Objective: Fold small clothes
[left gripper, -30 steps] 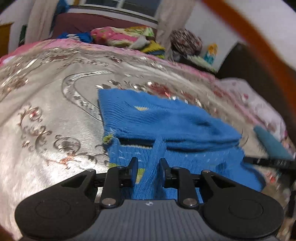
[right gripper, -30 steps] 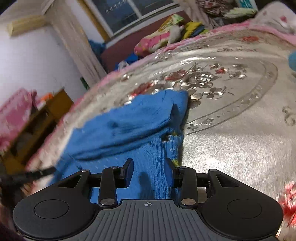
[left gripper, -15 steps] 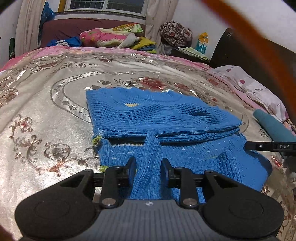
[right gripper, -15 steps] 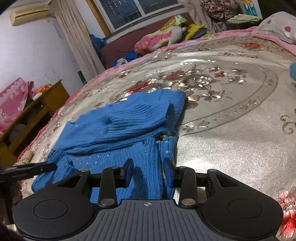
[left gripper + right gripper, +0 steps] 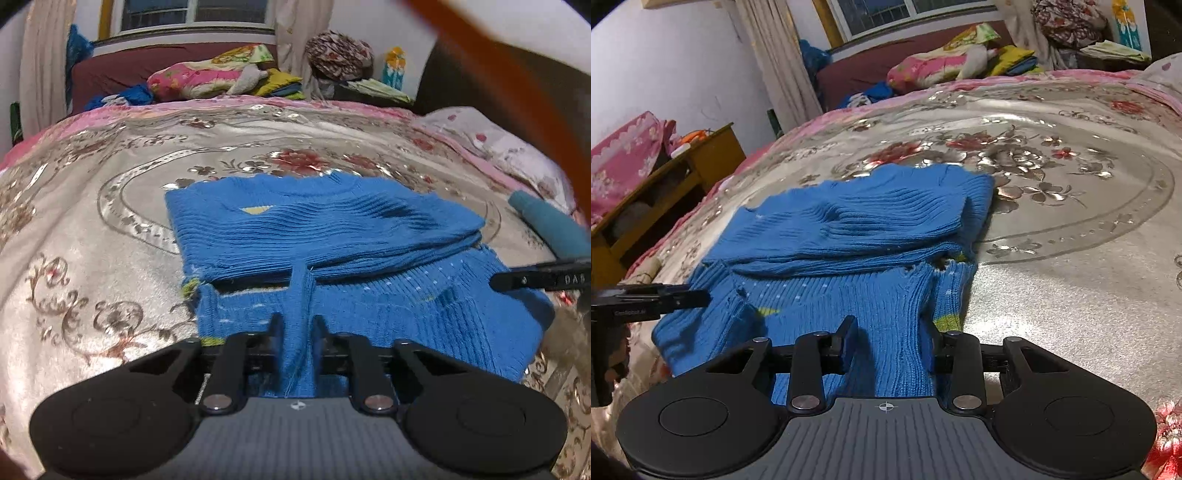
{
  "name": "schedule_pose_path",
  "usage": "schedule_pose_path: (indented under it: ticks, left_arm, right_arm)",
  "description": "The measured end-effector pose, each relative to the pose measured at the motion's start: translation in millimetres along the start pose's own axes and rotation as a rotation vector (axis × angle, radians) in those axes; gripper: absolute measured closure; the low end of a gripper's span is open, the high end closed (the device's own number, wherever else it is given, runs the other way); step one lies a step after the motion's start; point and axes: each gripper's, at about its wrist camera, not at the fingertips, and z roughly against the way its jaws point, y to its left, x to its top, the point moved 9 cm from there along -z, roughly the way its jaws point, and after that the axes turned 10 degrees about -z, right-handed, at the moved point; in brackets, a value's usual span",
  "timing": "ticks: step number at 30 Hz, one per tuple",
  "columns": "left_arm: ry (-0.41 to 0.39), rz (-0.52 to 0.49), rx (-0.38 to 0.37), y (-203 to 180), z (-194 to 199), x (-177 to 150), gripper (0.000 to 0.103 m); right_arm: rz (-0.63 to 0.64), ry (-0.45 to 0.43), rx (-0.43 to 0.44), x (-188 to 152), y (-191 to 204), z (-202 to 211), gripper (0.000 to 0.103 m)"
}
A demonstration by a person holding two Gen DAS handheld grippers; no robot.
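Silvery floral bedspread [image 5: 110,229] covers the whole bed, and the blue knit sweater [image 5: 332,229] lies near its middle, partly folded, with the upper layers stacked over the lower body panel.

The left gripper [image 5: 297,325] has its jaws pressed onto a raised ridge of the near hem. The right gripper [image 5: 890,325] has its jaws set wider, around a thicker bunch of the same hem at the other corner — probably gripping it, though contact on both sides is hard to confirm.

The ribbed knit looks soft, light and stretchy. It should drape and sag between two hold points, so holding both hem corners suits it, and the frayed holes along the fold edge could snag or pull wider.

Open spread lies beyond and beside the sweater. A wooden side table [image 5: 665,177] stands past the bed's edge — well apart — and a teal roll [image 5: 546,225] lies near the sweater's right side.
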Motion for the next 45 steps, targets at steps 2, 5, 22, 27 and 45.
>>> schedule_pose_path:
  ticks: [2,5,22,27,45]
  left_arm:
    - [0.002,-0.02,-0.007,-6,2,1,0.087]
    - [0.01,-0.031,0.013,-9,-1,-2,0.087]
    - [-0.164,0.051,-0.039,-2,40,24,0.092]
    - [-0.275,0.145,-0.043,19,63,45,0.092]
    - [-0.352,0.28,0.112,108,19,79,0.092]
  right_arm:
    - [-0.011,0.002,0.001,1,-2,0,0.073]
    - [-0.018,0.002,0.009,2,-2,0,0.073]
    - [-0.056,-0.075,0.06,20,20,22,0.095]
    - [-0.1,-0.164,0.107,46,27,44,0.096]
    - [-0.23,-0.404,0.032,128,-9,35,0.096]
